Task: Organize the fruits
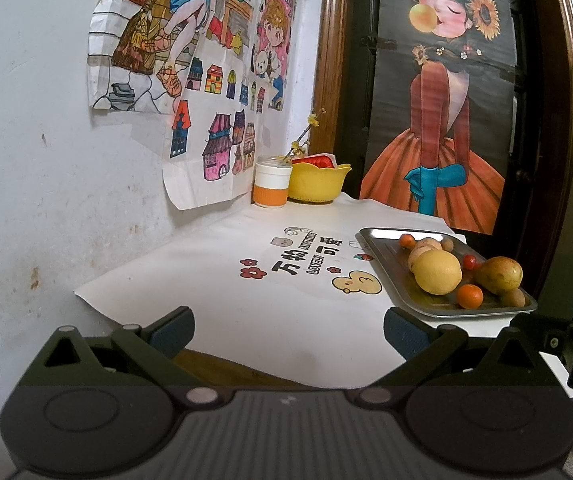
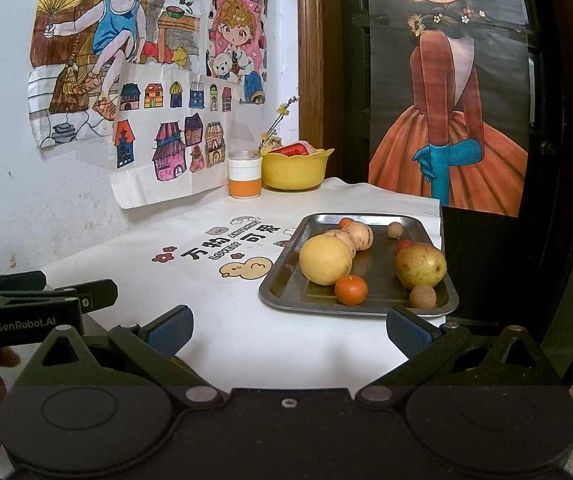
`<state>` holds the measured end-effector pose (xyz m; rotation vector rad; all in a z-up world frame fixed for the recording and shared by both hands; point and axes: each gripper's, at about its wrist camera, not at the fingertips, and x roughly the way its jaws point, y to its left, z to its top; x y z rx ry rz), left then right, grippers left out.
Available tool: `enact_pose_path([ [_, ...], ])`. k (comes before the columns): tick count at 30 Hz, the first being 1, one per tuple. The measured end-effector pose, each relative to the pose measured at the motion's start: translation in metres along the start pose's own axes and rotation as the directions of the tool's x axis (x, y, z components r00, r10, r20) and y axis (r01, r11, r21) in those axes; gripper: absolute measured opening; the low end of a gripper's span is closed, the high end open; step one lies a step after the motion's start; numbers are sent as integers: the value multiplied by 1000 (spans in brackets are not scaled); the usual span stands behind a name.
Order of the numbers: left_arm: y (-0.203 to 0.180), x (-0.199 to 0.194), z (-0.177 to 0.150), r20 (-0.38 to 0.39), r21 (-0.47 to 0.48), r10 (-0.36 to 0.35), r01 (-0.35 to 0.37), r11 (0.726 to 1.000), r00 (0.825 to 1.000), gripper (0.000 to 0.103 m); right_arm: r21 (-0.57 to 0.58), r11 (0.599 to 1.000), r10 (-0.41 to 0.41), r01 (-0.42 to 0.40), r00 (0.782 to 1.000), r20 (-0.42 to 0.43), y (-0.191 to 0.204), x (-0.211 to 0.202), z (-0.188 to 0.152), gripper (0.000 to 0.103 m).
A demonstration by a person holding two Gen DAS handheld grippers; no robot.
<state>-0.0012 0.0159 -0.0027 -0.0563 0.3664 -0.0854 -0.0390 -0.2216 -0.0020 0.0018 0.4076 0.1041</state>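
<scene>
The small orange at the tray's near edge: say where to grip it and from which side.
Grip the small orange across its widest middle, coming from above with the right tool. It is round, the big yellow fruit crowds its rear left, and the tray rim blocks a low approach.

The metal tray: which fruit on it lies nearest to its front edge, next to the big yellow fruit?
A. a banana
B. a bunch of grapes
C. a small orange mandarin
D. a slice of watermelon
C. In the right wrist view, the small orange mandarin sits at the front of the metal tray, just beside the big yellow fruit; no banana, grapes or watermelon slice lies on the tray.
</scene>
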Motion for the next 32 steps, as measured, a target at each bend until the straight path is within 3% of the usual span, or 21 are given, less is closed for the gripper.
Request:
enact_pose_path([
  [32,-1,-2,-1,3,7,20,-20,1000,1000,103,0,1000,2,-2,1000,-6,3,1,-1,102],
])
